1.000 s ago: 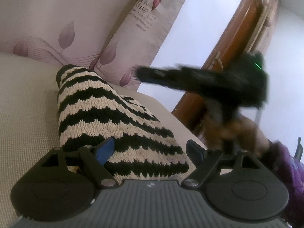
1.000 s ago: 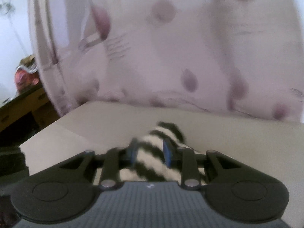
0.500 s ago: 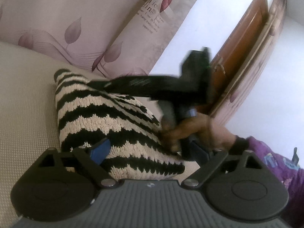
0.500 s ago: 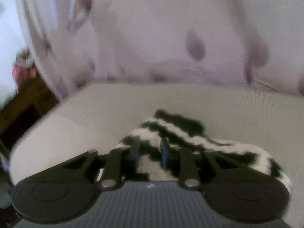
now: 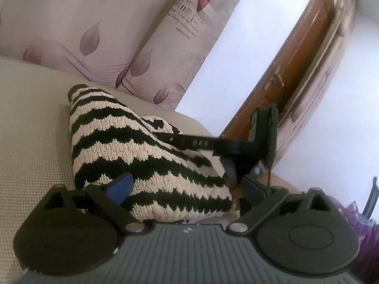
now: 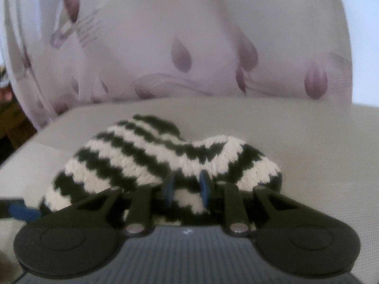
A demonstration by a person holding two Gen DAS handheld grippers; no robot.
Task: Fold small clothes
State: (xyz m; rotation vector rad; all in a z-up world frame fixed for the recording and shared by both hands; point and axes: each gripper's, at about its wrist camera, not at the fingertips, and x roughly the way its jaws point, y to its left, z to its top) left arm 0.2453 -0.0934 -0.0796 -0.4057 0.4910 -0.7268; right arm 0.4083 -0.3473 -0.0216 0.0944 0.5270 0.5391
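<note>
We see striped knit garment [image 5: 146,156] now down on beige cushion [image 5: 30,142]; a second ago right gripper [image 6: 186,188] carried its edge higher. Right pads pinch fold at 6 o'clock of garment. Left gripper [image 5: 187,187] opening, pads off knit (let go). We judge fold nearly laid.

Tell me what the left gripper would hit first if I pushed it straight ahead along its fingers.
The left gripper, jaws opening, would meet the striped knit garment first; it already lies between the fingers. The right gripper pinching its far edge probably comes next, though depth is unclear.
</note>
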